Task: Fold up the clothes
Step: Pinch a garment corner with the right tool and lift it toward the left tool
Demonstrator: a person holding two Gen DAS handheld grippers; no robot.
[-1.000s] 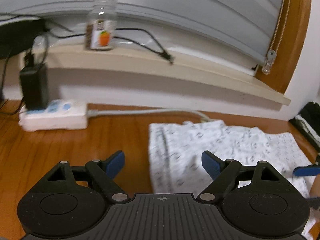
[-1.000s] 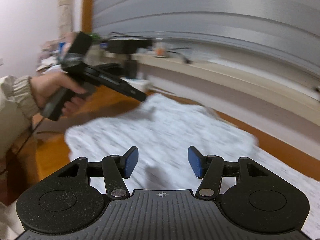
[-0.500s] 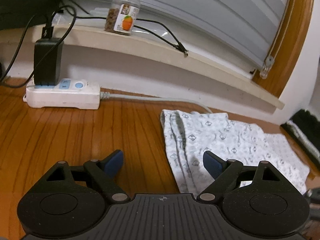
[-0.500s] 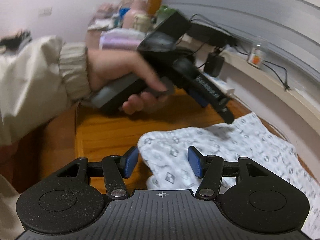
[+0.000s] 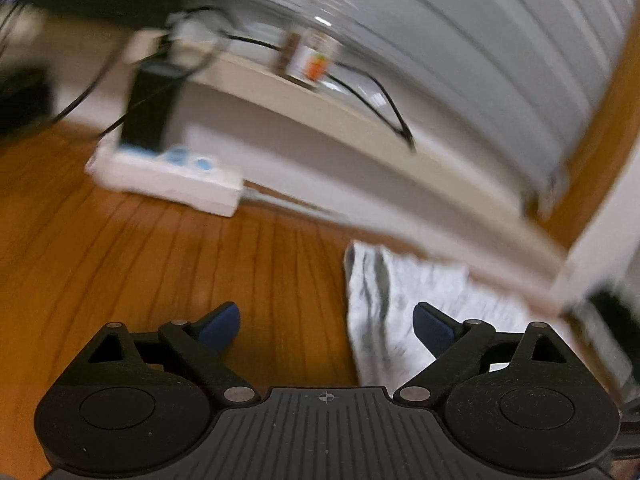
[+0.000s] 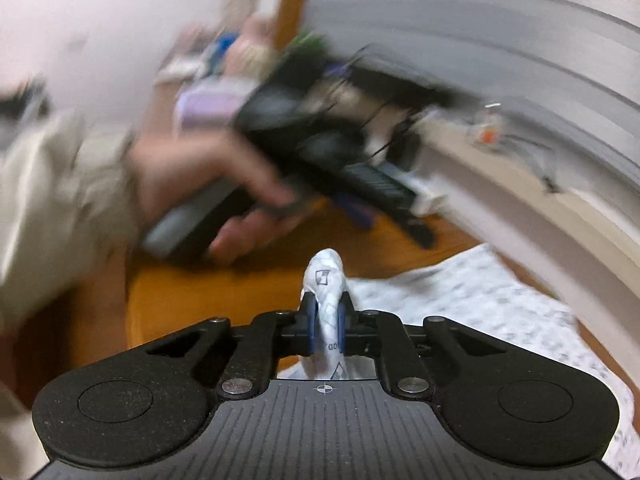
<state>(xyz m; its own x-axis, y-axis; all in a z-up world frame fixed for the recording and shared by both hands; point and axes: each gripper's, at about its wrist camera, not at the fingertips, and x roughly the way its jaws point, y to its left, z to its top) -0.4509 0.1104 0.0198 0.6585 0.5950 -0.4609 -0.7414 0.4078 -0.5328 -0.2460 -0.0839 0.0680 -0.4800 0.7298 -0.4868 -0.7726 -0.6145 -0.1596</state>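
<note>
1. At the left of the left wrist view lies bare wooden surface (image 5: pixel 120 264). One white power strip (image 5: pixel 168 180) sits in the upper left with one black adapter (image 5: pixel 146 110) plugged in.
2. The left gripper (image 5: pixel 326 320) stands low in that frame, its blue pads wide apart and opening further, with nothing pressed between them. The edge of the cloth lies by its right pad.
3. One patterned white garment (image 5: pixel 384 304) lies flat on the surface at lower right. One jar (image 5: pixel 308 60) stands on the ledge above.
4. In the right wrist view, one hand (image 6: pixel 192 184) holds the other tool at centre left.
5. The right gripper (image 6: pixel 325 326) is closing, clamped on a pinched ridge of the garment at lower centre.
6. To fold well, I judge the left gripper should pinch the matching edge, then both lift evenly and keep the cloth taut.
</note>
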